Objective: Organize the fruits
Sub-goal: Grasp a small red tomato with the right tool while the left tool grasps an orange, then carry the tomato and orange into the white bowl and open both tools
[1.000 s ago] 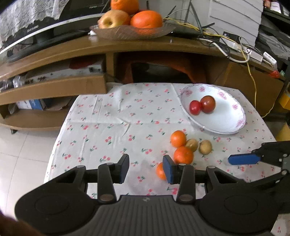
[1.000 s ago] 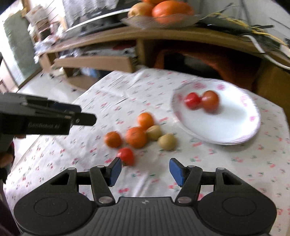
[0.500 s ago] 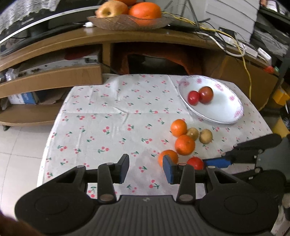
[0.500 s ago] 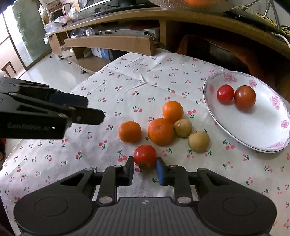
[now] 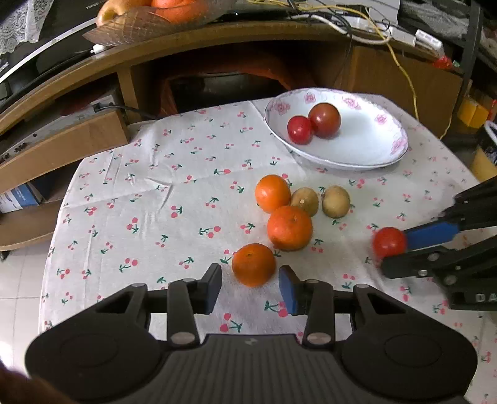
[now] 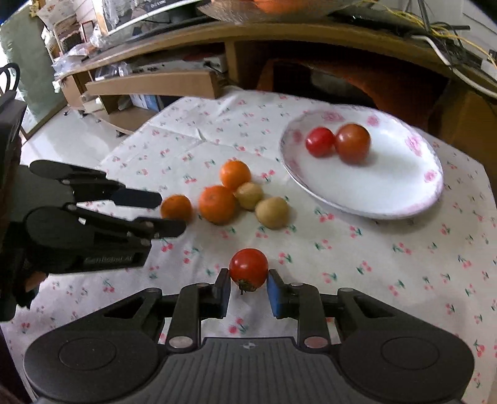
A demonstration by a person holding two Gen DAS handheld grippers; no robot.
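My right gripper [image 6: 248, 284] is shut on a red tomato [image 6: 248, 268], also seen in the left wrist view [image 5: 389, 242], held just above the cloth. My left gripper [image 5: 250, 284] is open, its fingers either side of the nearest orange [image 5: 253, 264]. Two more oranges [image 5: 289, 227] and two brownish fruits [image 5: 335, 201] lie in a cluster beyond. A white flowered plate [image 5: 372, 149] at the far right holds two tomatoes [image 5: 324, 119].
The table has a cherry-print cloth [image 5: 155, 202]. Behind it stands a wooden TV stand [image 5: 217, 37] with a glass fruit bowl [image 5: 149, 18] and cables [image 5: 372, 34]. The floor drops off at the left.
My right gripper has closed on the red tomato and lifted it toward the right. My left gripper has moved forward around the nearest orange.
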